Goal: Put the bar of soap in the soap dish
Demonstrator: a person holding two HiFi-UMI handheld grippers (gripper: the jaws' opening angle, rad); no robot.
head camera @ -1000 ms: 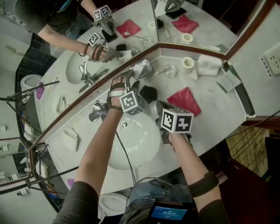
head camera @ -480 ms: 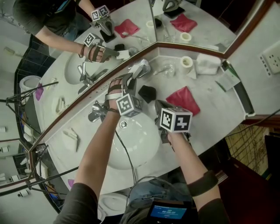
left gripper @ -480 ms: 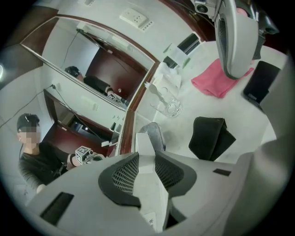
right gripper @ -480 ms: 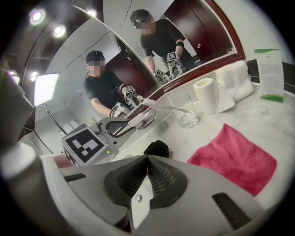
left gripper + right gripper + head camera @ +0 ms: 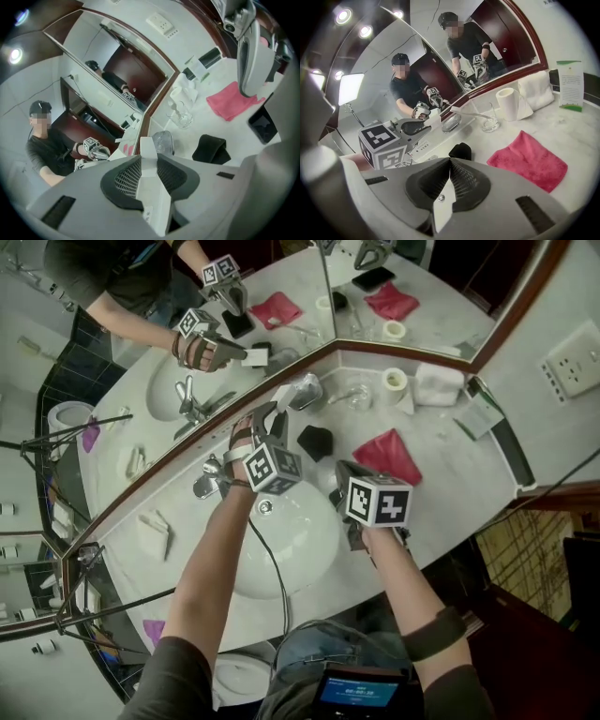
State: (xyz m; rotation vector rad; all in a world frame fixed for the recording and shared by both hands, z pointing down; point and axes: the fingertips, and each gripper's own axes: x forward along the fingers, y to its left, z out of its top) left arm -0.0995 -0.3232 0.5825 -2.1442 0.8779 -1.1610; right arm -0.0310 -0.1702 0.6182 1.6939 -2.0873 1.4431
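Observation:
The soap is a white boxed bar (image 5: 151, 187). My left gripper (image 5: 149, 157) is shut on it, its jaws having just been closing onto the box. In the head view the left gripper (image 5: 275, 407) holds the bar (image 5: 281, 395) above the counter, just left of the shiny soap dish (image 5: 307, 388) at the mirror's foot. The dish (image 5: 162, 142) lies straight beyond the bar's tip. My right gripper (image 5: 339, 472) hovers shut and empty over the counter by the basin. From the right gripper (image 5: 450, 161) the left gripper (image 5: 423, 123) shows with the bar beside the dish (image 5: 451, 123).
A black folded item (image 5: 316, 440) and a red cloth (image 5: 389, 456) lie on the counter right of the dish. A glass (image 5: 356, 395), a paper roll (image 5: 395, 381) and a white towel (image 5: 441, 383) line the mirror. The basin (image 5: 281, 540) and tap (image 5: 208, 479) are below left.
The left gripper has closed on the white bar and risen a little with it, rolling slightly. The right gripper has stayed where it was.

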